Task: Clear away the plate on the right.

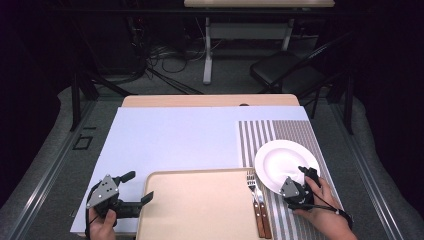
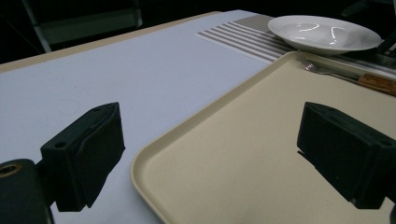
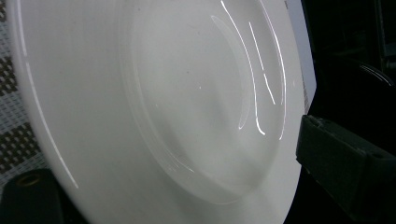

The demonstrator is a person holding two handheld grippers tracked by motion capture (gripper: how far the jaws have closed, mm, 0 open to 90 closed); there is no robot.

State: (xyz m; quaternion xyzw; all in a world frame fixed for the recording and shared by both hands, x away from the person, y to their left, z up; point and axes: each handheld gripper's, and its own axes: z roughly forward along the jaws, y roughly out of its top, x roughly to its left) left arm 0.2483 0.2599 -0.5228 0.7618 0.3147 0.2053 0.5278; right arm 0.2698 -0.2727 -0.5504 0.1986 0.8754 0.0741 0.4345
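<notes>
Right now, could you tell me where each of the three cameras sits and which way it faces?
High view: fixed above the person's side, looking forward and down on the table; both hands, the left gripper and right gripper show.
Left gripper view: rides the left gripper, low over the tray corner, facing the plate; its two black fingers stand wide apart.
Right gripper view: rides the right gripper, close against the plate; one finger shows beyond its rim.
All three views share the plate and the striped placemat.
</notes>
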